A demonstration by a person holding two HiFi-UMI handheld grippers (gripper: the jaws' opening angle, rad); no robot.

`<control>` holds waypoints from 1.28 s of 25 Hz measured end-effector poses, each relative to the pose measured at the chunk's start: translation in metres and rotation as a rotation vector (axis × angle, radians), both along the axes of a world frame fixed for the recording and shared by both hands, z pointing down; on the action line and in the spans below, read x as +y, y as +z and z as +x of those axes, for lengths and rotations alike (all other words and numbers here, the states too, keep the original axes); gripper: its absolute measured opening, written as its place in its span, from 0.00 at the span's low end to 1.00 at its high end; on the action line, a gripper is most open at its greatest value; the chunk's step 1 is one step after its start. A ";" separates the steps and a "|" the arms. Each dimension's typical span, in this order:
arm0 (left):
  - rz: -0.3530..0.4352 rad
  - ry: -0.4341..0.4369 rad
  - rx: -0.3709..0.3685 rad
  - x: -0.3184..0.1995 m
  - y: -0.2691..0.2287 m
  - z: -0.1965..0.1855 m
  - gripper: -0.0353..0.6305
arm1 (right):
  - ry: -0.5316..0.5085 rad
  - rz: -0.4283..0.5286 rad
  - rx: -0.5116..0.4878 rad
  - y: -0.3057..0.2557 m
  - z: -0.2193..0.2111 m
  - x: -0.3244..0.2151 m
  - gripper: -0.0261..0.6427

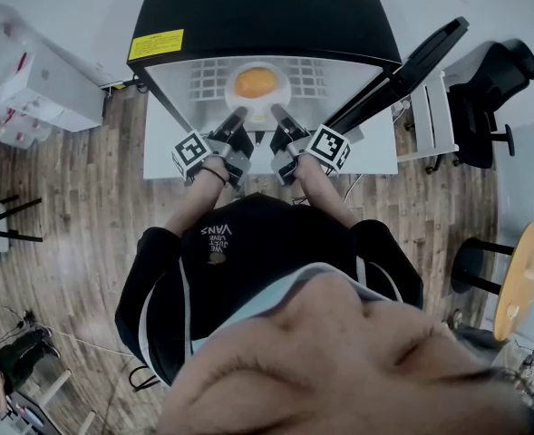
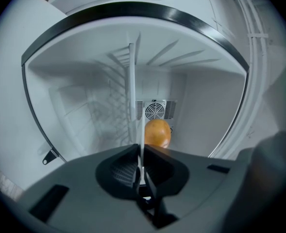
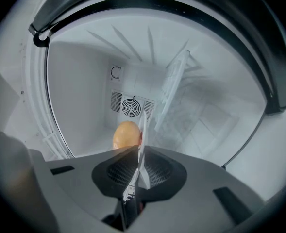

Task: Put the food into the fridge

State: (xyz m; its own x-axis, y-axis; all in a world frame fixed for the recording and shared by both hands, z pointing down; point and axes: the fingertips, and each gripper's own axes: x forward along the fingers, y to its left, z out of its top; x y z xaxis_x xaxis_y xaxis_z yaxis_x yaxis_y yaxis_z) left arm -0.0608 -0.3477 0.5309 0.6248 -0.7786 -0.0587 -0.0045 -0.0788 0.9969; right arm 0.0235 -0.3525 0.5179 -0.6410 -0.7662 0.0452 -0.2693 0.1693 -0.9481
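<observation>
Where the person's forearms reach out from the black top in the head view, each hand carries a gripper with its marker cube nearest the body. The left gripper [image 1: 237,116] and the right gripper [image 1: 278,114] angle in towards each other and meet the near edge of a white plate [image 1: 283,85] from either side.

In the left gripper view, the left gripper [image 2: 142,153] has its jaws pressed together on the plate [image 2: 143,130], which shows only as a thin white edge running away from the pads. The right gripper [image 3: 138,153] is the same in its own view, pinching the plate's [image 3: 142,130] thin rim with no gap to be seen.

On the plate, past both sets of jaws, sits the food [image 1: 253,82], a round orange lump. It lies just right of the rim in the left gripper view [image 2: 157,133] and just left of it in the right gripper view [image 3: 126,135].

Plate and food are inside the open fridge [image 1: 257,7], above a white wire shelf [image 1: 203,80], with the black door [image 1: 402,66] swung out to the right. On the back wall behind the food is a round fan grille [image 2: 155,109].
</observation>
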 end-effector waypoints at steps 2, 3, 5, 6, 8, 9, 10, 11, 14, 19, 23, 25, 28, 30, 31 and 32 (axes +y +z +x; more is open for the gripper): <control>0.001 0.000 0.001 -0.001 0.000 -0.001 0.09 | 0.001 -0.001 0.000 0.001 0.000 -0.001 0.08; 0.007 0.000 -0.001 -0.003 0.000 -0.001 0.09 | 0.000 -0.001 -0.008 0.001 0.000 -0.002 0.08; 0.021 0.001 -0.006 -0.005 -0.002 0.000 0.09 | 0.001 -0.003 -0.017 0.002 0.000 -0.004 0.08; 0.025 0.003 -0.009 -0.006 -0.002 0.000 0.09 | 0.002 -0.004 -0.018 0.002 0.000 -0.005 0.09; 0.026 0.006 -0.010 -0.008 -0.003 0.000 0.09 | 0.004 -0.003 -0.020 0.003 0.000 -0.006 0.09; 0.027 0.006 -0.010 -0.008 -0.003 0.000 0.09 | 0.005 0.000 -0.021 0.002 0.001 -0.007 0.09; 0.028 0.006 -0.009 -0.009 -0.004 0.001 0.09 | 0.005 0.002 -0.020 0.002 0.001 -0.008 0.09; 0.027 0.005 -0.007 -0.010 -0.005 0.001 0.09 | 0.005 0.002 -0.018 0.002 0.001 -0.009 0.09; 0.033 0.002 -0.009 -0.013 -0.004 0.001 0.09 | 0.007 0.000 -0.003 0.003 0.003 -0.011 0.09; 0.044 0.011 -0.008 -0.017 -0.007 0.002 0.09 | 0.008 0.017 -0.014 -0.001 0.003 -0.016 0.11; 0.041 0.010 -0.008 -0.019 -0.007 0.002 0.10 | 0.009 0.023 -0.013 -0.002 0.003 -0.019 0.12; 0.040 0.010 -0.006 -0.020 -0.006 0.002 0.10 | 0.008 0.024 -0.012 -0.002 0.003 -0.020 0.12; 0.055 0.012 -0.014 -0.023 -0.006 0.002 0.10 | 0.009 0.026 -0.012 -0.002 0.004 -0.022 0.12; 0.060 0.011 -0.017 -0.024 -0.006 0.001 0.10 | 0.012 0.026 -0.011 -0.002 0.004 -0.024 0.13; 0.061 0.010 -0.016 -0.025 -0.006 0.001 0.10 | 0.012 0.026 -0.011 -0.002 0.004 -0.024 0.13; 0.060 0.010 -0.014 -0.026 -0.006 0.001 0.10 | 0.011 0.025 -0.010 -0.002 0.004 -0.025 0.13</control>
State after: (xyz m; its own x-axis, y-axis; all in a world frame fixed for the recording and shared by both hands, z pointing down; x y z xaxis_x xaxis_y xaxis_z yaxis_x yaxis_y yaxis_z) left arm -0.0598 -0.3736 0.5251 0.6334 -0.7678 -0.0964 -0.0178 -0.1389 0.9901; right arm 0.0278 -0.3771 0.5158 -0.6329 -0.7740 0.0197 -0.2616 0.1899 -0.9463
